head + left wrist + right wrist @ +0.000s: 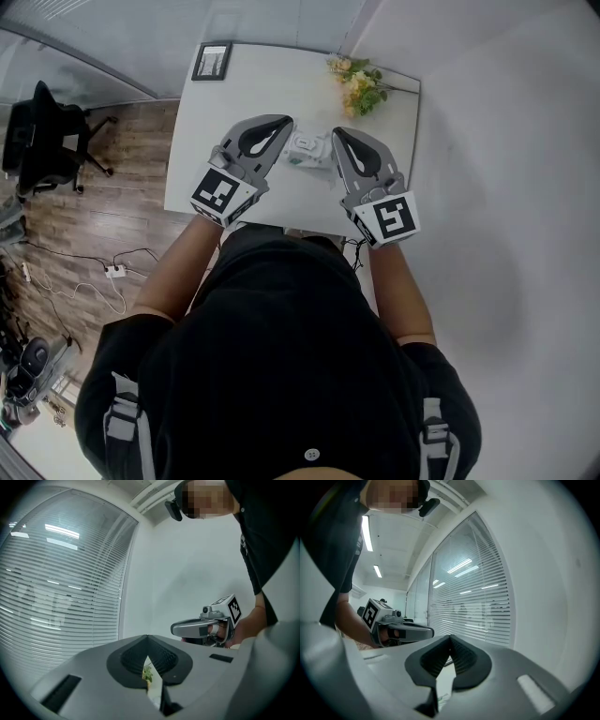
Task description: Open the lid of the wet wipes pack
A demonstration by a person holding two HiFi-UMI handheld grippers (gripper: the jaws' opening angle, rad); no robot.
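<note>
The wet wipes pack (307, 148), white with pale green print, lies flat on the white table (281, 89) between the two grippers. My left gripper (284, 120) hovers just left of the pack, jaws shut with nothing in them, pointing level across the table. My right gripper (336, 133) sits just right of the pack, also shut and empty. In the left gripper view the jaws (148, 641) meet at the tips, and the right gripper (197, 627) shows beyond them. In the right gripper view the closed jaws (450, 639) face the left gripper (405, 631). The pack's lid is too small to make out.
A bunch of yellow flowers (359, 86) lies at the table's far right and a dark picture frame (212, 61) at its far left corner. A black office chair (47, 141) stands on the wood floor to the left. A white wall runs along the right.
</note>
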